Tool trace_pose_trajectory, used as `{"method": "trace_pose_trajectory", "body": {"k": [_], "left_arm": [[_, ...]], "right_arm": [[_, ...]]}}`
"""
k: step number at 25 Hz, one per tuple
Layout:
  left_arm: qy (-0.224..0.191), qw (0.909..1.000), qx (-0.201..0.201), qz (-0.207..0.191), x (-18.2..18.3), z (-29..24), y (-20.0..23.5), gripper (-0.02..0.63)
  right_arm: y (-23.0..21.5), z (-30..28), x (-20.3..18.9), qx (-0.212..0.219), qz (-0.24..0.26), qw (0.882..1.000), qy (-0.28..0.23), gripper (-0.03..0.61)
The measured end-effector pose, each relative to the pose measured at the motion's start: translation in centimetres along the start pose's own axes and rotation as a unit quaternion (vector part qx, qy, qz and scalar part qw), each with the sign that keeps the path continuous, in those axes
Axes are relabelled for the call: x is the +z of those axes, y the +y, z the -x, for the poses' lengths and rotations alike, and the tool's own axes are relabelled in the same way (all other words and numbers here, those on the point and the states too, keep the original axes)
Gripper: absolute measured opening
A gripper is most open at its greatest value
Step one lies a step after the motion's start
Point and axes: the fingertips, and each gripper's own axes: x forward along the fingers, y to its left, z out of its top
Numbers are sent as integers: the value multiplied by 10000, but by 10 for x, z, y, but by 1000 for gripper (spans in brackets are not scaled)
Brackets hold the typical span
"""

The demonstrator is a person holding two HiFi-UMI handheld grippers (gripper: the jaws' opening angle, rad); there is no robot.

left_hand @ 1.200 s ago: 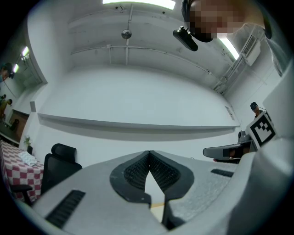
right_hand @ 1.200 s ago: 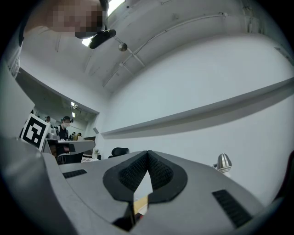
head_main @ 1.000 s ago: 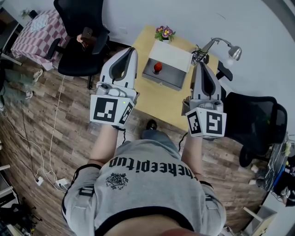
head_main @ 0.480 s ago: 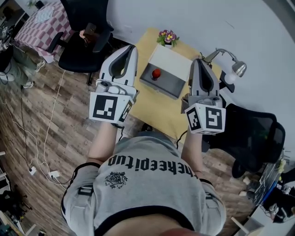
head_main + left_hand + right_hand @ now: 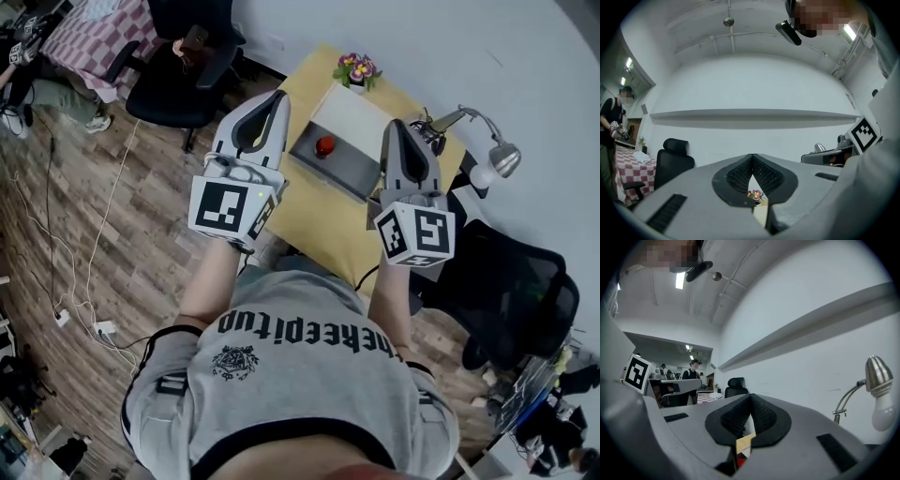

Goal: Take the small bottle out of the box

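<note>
Ahead, bottle (image 5: pixel 324 145) lies between left tool (image 5: pixel 278 99), right tool (image 5: pixel 395 127)

Left gripper (image 5: pixel 277 97) and right gripper (image 5: pixel 395 126) held out side by side, fingers together, nothing held

My right tongs (image 5: pixel 750 405) are closed on nothing, with a sliver of tabletop (image 5: pixel 746 444) and something red (image 5: pixel 740 460) showing beneath them, and a lamp (image 5: pixel 877 380) to the right.
</note>
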Motion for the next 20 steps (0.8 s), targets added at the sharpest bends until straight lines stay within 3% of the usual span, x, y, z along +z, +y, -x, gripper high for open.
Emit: {"method": "trace_pose_trajectory", "body": {"k": [11,20], "left_arm": [[960,9952,-114,146,-77,-11,4,3],[1924,9786,-612,406,-155,-15,-13,5]], "right_arm": [[0,-13,-72,126,-181,9964,815,2],[6,-24,-107,294,-238,9917,1233,2]]}}
